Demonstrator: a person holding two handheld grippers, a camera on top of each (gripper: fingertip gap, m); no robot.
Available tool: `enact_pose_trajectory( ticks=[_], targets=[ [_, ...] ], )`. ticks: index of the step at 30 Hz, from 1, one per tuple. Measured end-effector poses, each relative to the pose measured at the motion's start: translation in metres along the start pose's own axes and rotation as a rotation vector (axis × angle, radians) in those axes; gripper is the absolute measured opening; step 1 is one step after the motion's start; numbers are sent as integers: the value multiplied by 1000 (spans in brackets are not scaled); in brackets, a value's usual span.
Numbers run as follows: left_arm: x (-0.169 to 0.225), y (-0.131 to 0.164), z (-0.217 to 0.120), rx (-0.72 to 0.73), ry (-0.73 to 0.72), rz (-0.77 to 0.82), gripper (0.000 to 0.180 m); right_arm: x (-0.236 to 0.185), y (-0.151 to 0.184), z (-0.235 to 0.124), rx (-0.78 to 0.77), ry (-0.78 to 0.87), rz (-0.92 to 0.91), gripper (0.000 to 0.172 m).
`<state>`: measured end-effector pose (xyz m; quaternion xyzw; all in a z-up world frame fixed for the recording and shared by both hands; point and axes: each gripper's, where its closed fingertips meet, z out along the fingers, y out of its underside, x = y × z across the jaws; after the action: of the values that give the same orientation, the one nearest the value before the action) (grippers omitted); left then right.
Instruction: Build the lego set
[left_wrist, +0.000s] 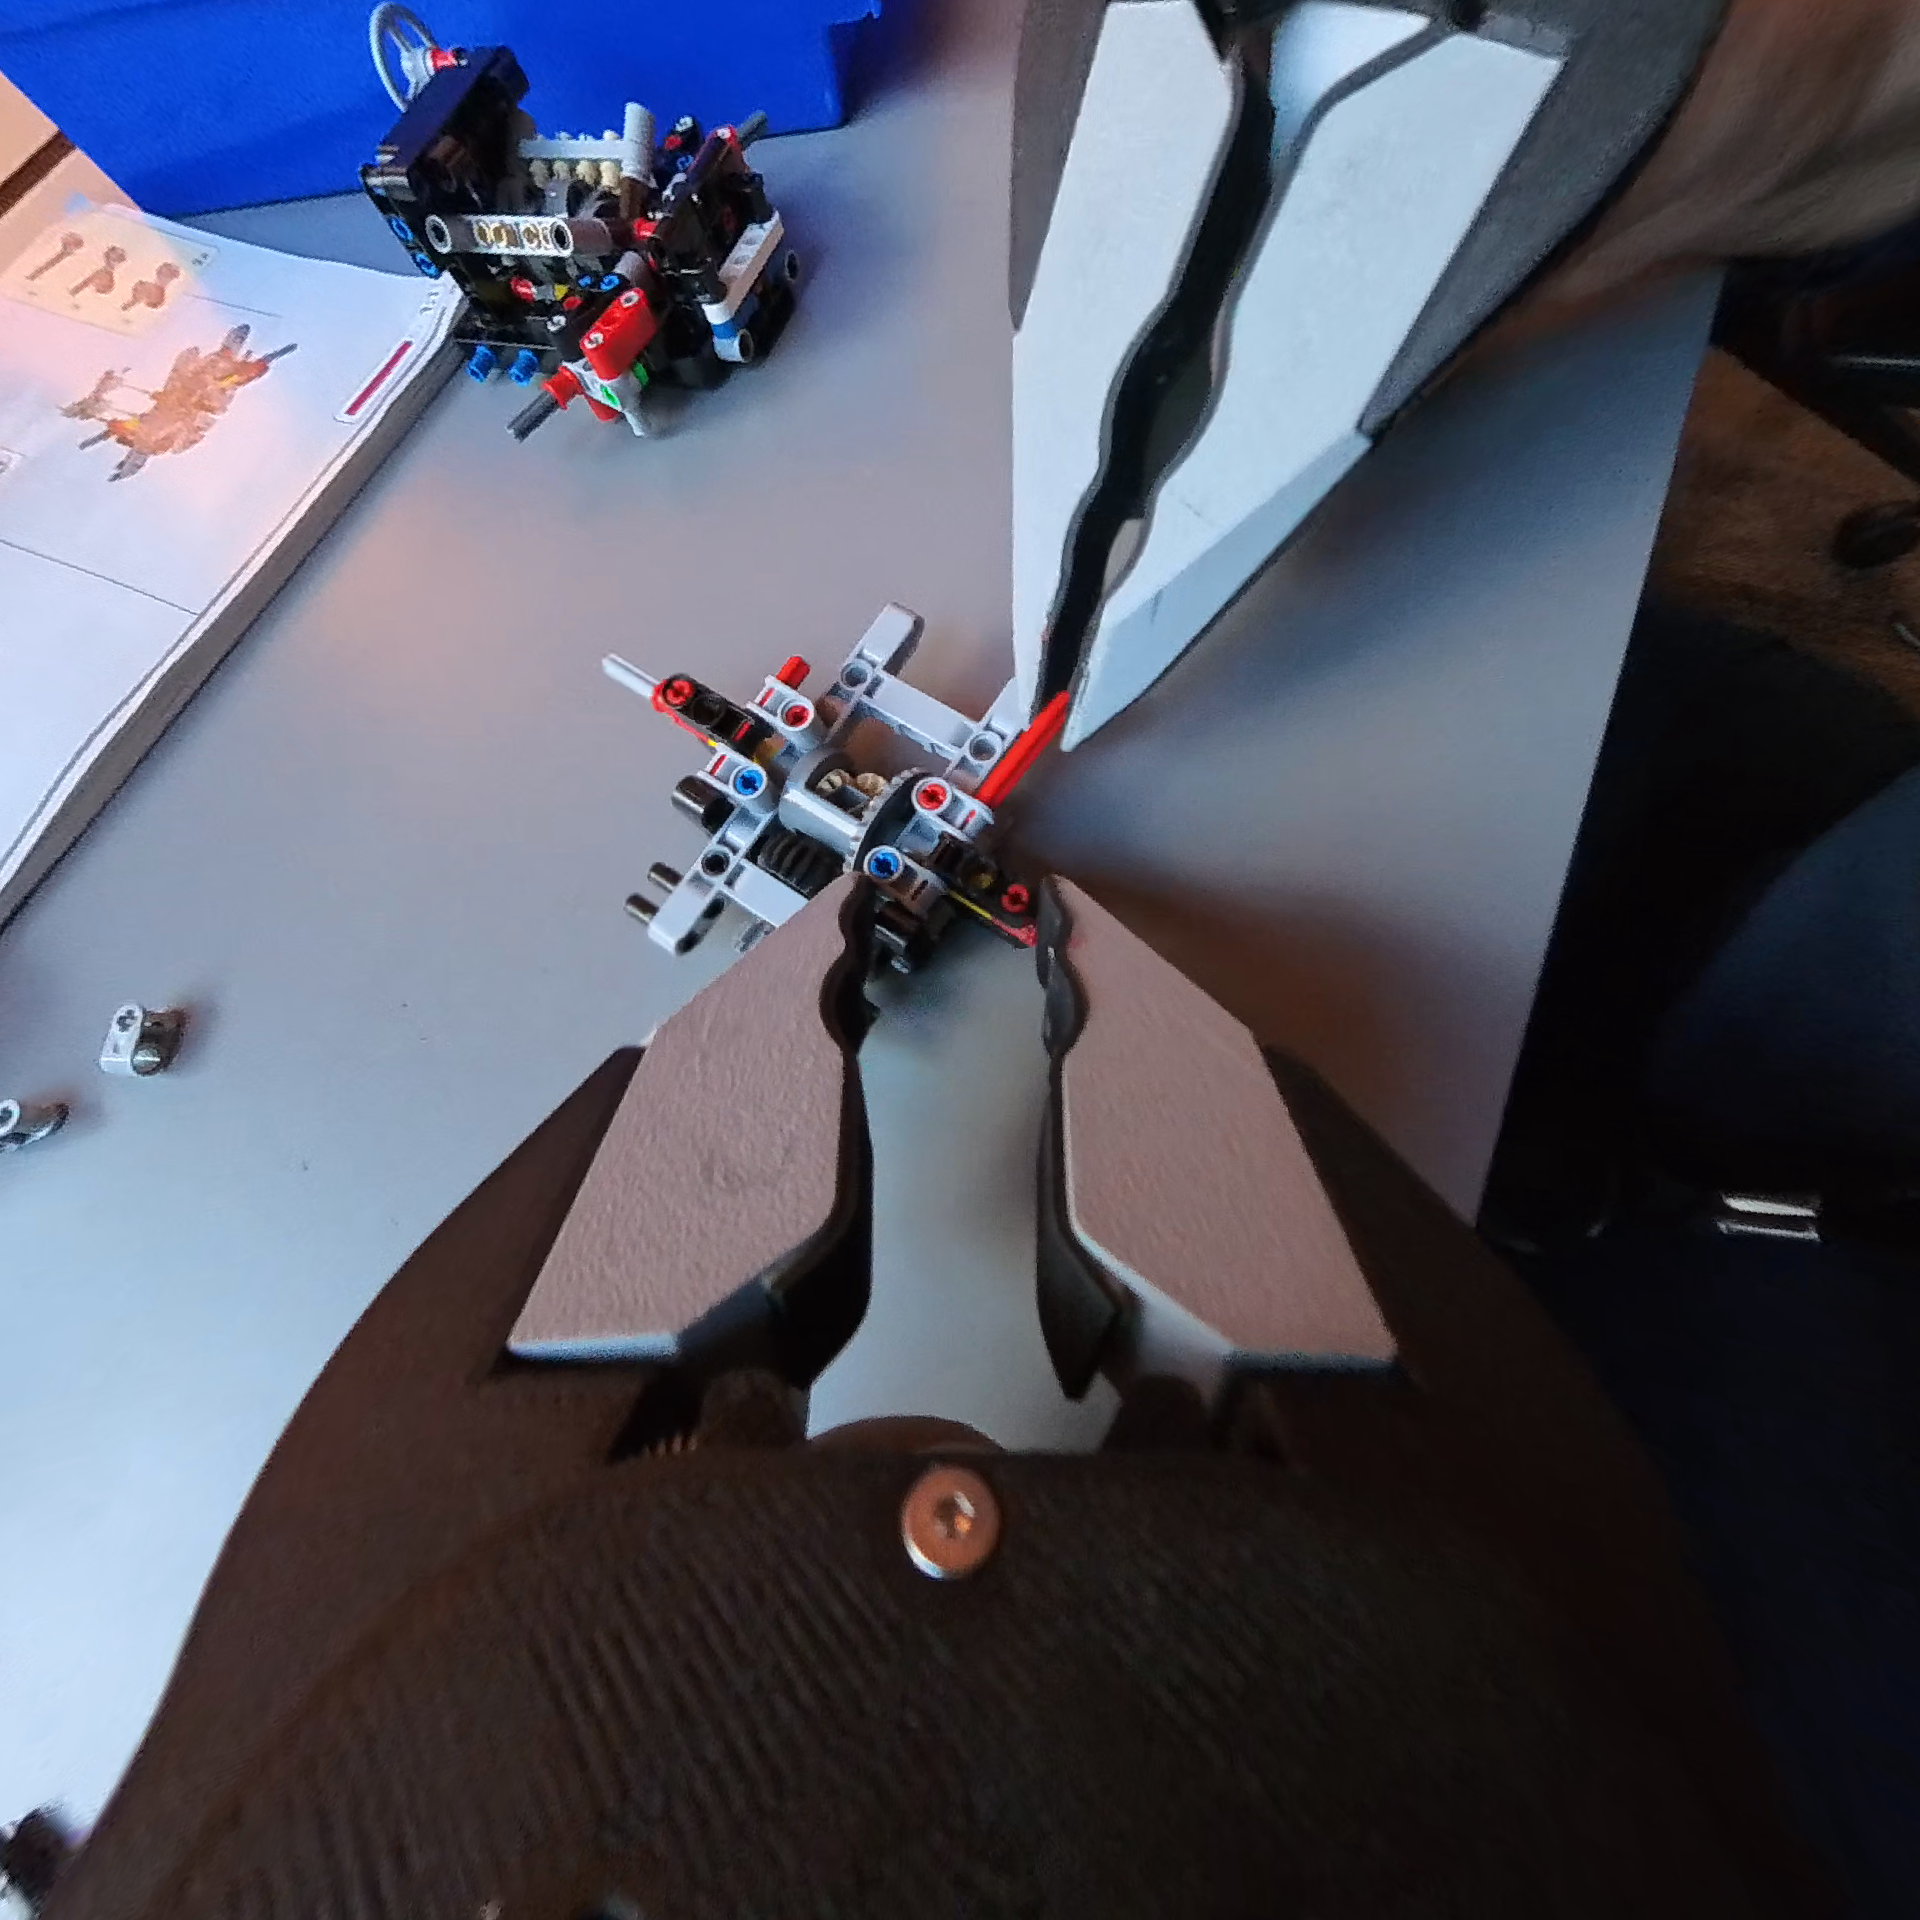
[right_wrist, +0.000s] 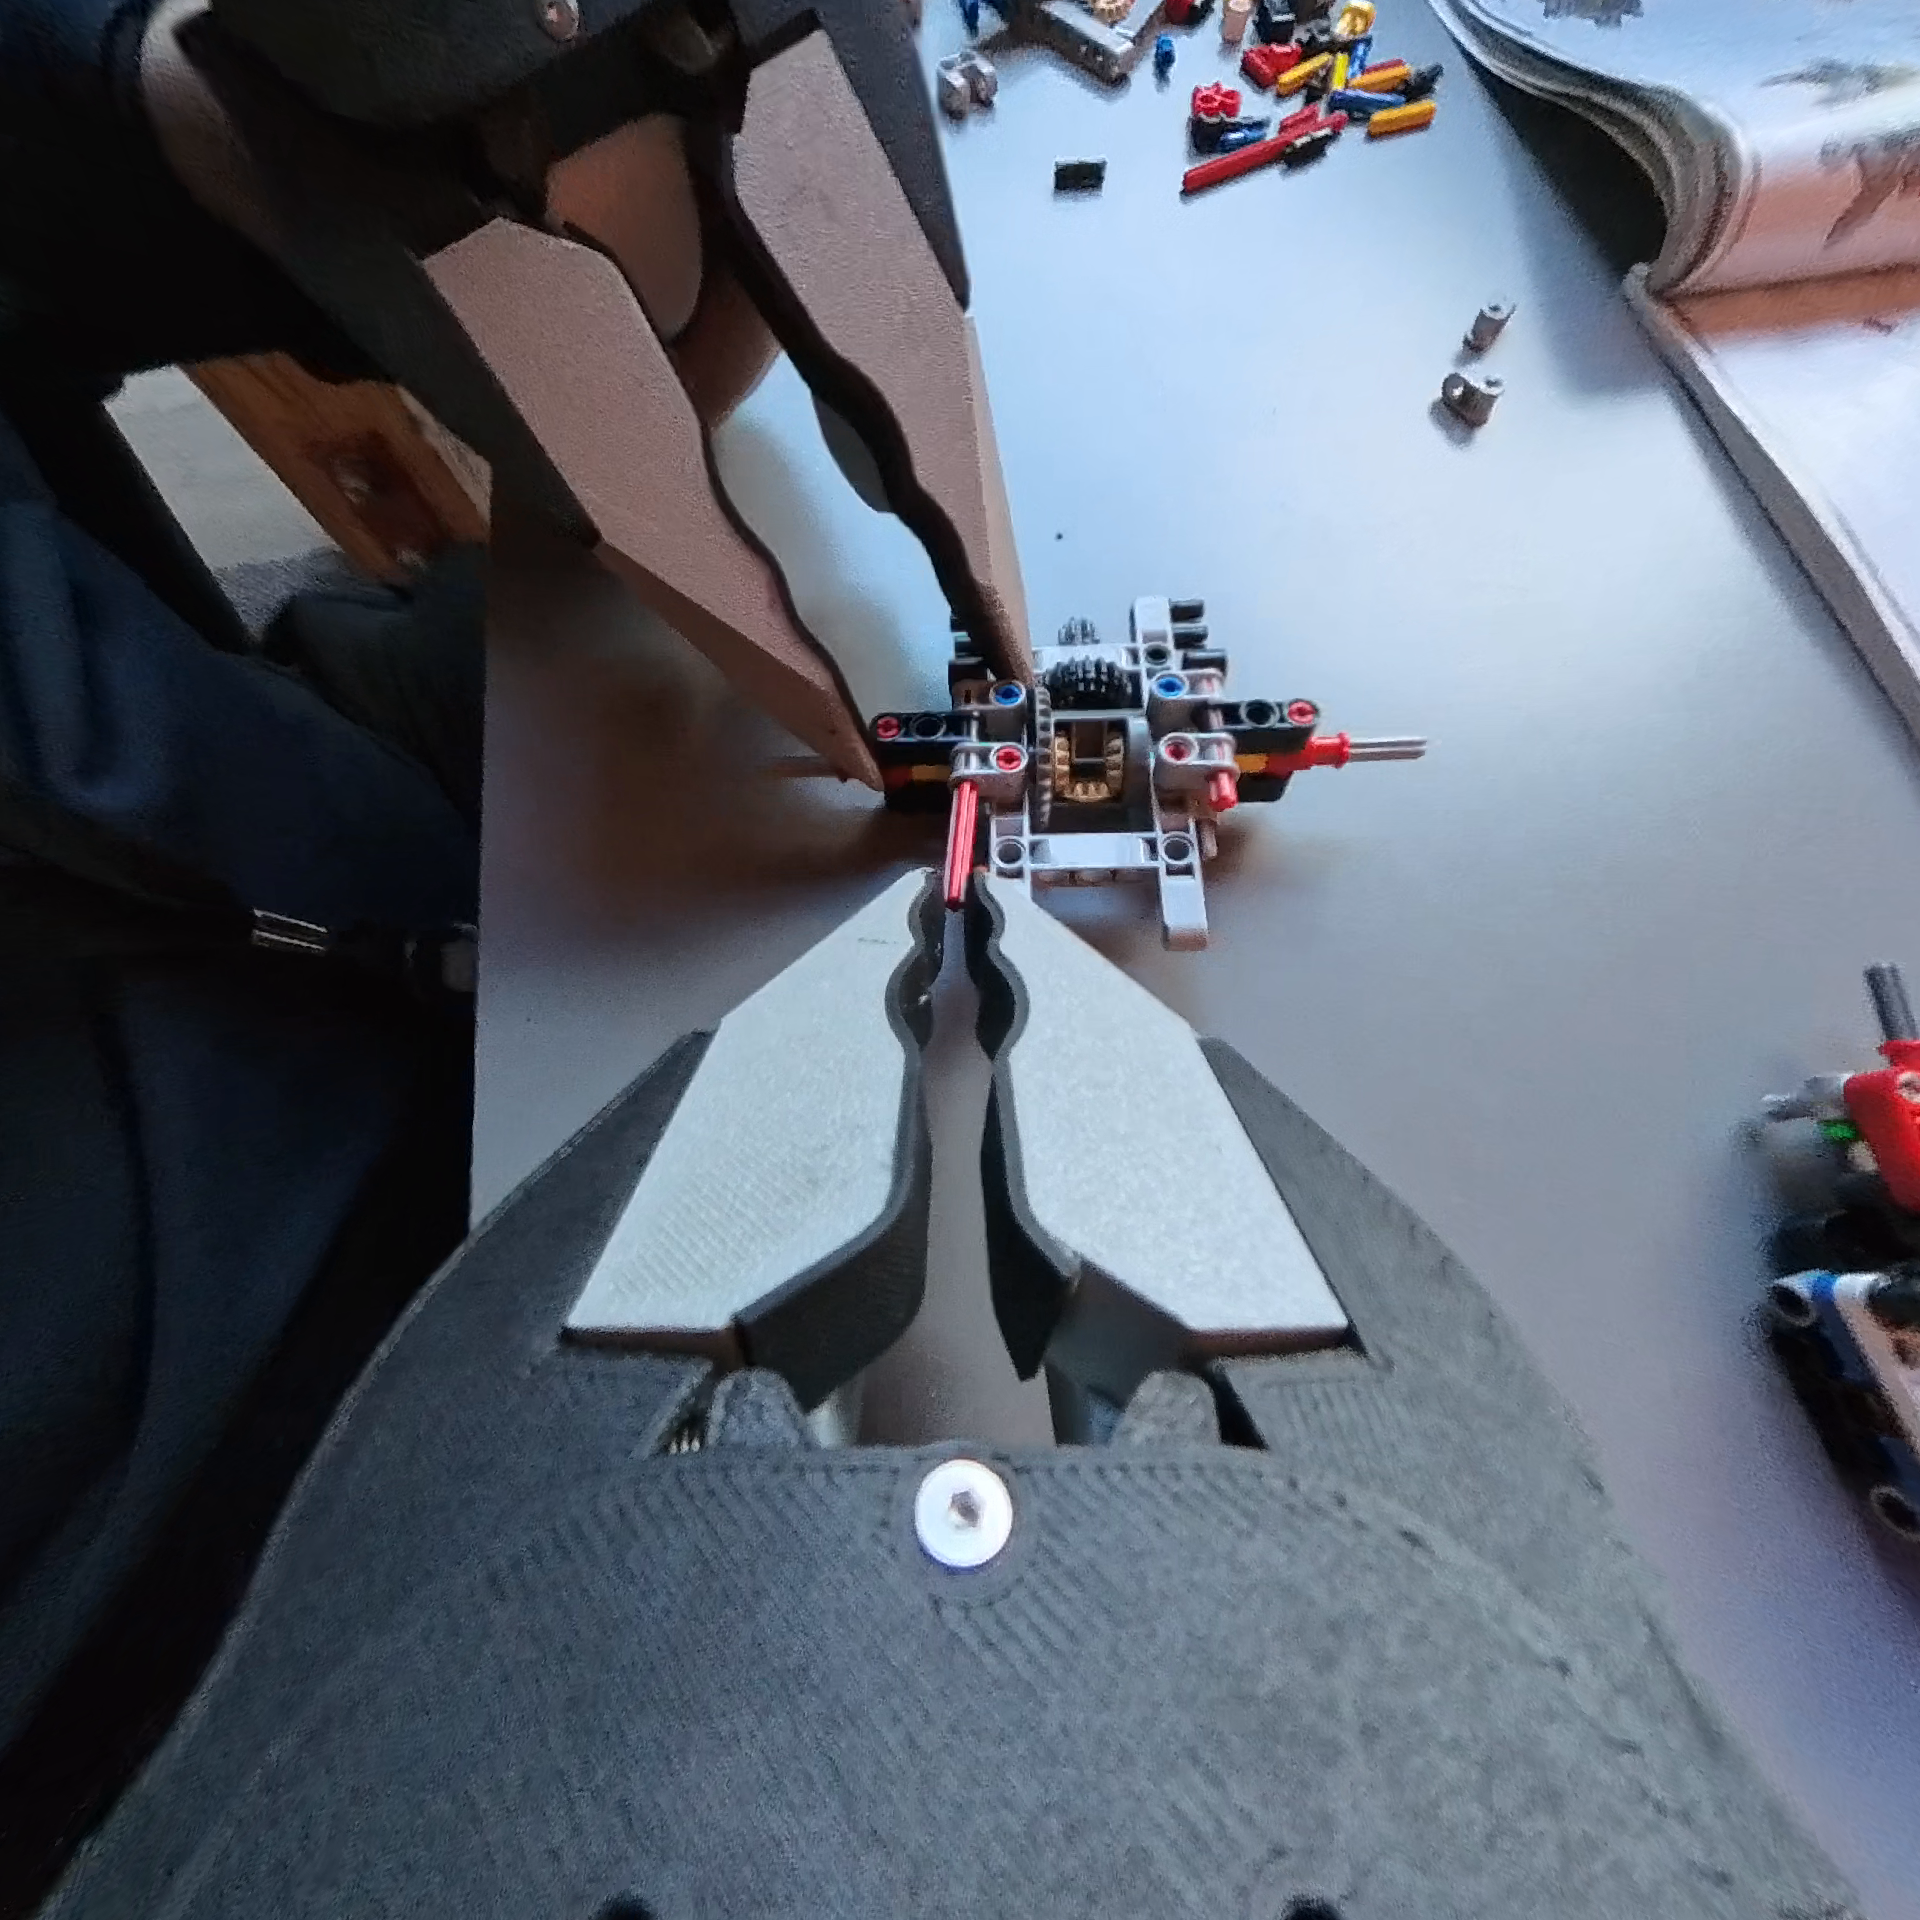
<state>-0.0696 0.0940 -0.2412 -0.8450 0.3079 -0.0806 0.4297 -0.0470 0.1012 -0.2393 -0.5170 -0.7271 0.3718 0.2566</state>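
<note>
While the grey axle assembly (right_wrist: 1101, 769) is sitting on the grey table (right_wrist: 1351, 1039), the left gripper (left_wrist: 951, 930) is clamping that assembly's black-and-red end beam between its tan fingers (right_wrist: 831, 717), both pads pressing on it. Just beside that beam, a red axle (right_wrist: 961, 836) is sticking out of the assembly, and the right gripper (right_wrist: 958, 904) is pinching its free end between grey fingertips (right_wrist: 1023, 935). Beyond the assembly, loose coloured pieces (right_wrist: 1299, 94) are lying scattered. Farther right of the assembly, an open instruction booklet (right_wrist: 1808, 208) is lying flat, and a larger black model (right_wrist: 1860, 1247) is standing near the frame edge.
</note>
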Motion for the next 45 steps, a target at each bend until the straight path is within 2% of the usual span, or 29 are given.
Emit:
enact_pose_trajectory(
  ticks=[5,10,12,16,18,24,30,45],
  targets=[
    [0,0,0,4,12,15,29,5,-1,-2,0,-28,-19,1],
    [2,1,-4,19,155,24,27,6,2,-2,1,-67,-57,1],
    [2,1,-4,18,169,14,27,9,1,-3,8,-83,-37,1],
    [-6,3,-2,10,33,79,8,7,-1,-3,14,-96,-28,1],
    [-8,3,-2,4,-8,108,8,4,-1,-2,10,-95,-46,1],
    [-10,4,-2,0,-7,78,8,4,-3,0,17,-29,-17,1],
    [-12,6,-3,-17,-101,90,7,9,-4,3,14,55,4,1],
    [-15,7,-4,-32,-149,58,7,7,-7,7,6,98,-62,1]
  ],
)
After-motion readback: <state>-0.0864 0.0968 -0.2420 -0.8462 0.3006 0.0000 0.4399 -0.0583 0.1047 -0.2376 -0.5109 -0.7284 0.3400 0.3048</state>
